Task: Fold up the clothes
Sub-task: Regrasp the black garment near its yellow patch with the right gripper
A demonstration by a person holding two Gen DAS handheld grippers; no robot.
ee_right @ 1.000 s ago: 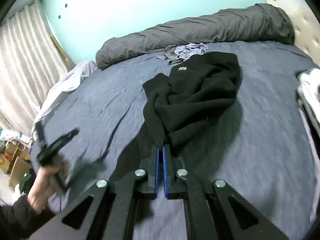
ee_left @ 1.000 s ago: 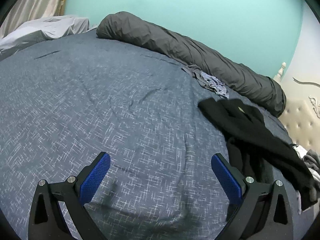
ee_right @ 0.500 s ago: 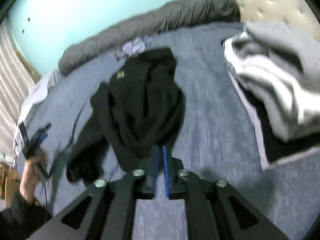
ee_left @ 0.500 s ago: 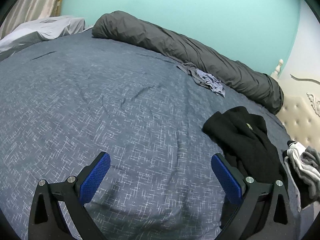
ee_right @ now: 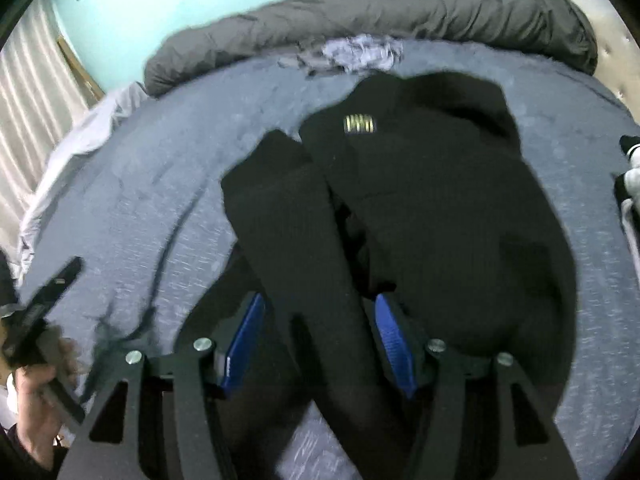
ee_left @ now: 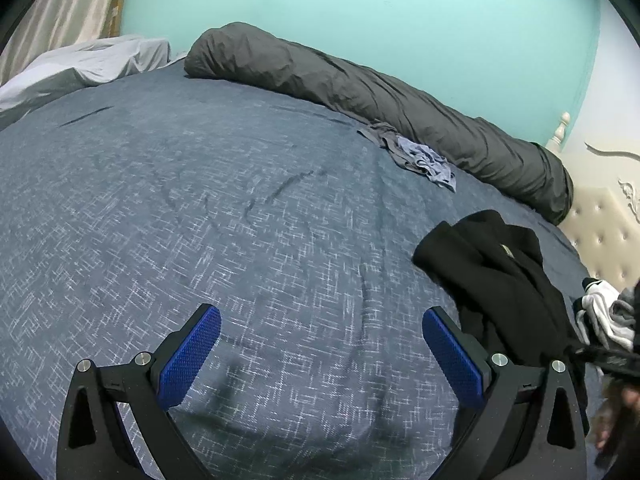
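**Right fingers part over a crumpled black garment**

The black garment (ee_right: 420, 208) lies bunched on the blue bedspread (ee_left: 240, 240), on the headboard side of the bed, with a strip of it running down between the fingers of the right gripper (ee_right: 320, 340). Those fingers are opening at this moment; the blue pads (ee_right: 394, 344) stand clear of the cloth on both sides, so nothing is gripped. The left gripper (ee_left: 320, 344) hangs over bare bedspread well to the side of the garment, its fingers spread wide and empty.

The garment is still a heap, so folding has not really begun; it likely needs spreading flat first. The main risk is a bad pinch: closing on the strip between the fingers could catch several layers, or the bedspread beneath, and lifting would then drag the whole lump instead of opening it out. The right view is blurred, so which edge lies between the fingers cannot be told. A stack of light and grey clothes (ee_left: 608, 312) sits just beyond the garment; a wide sweep could knock it over.
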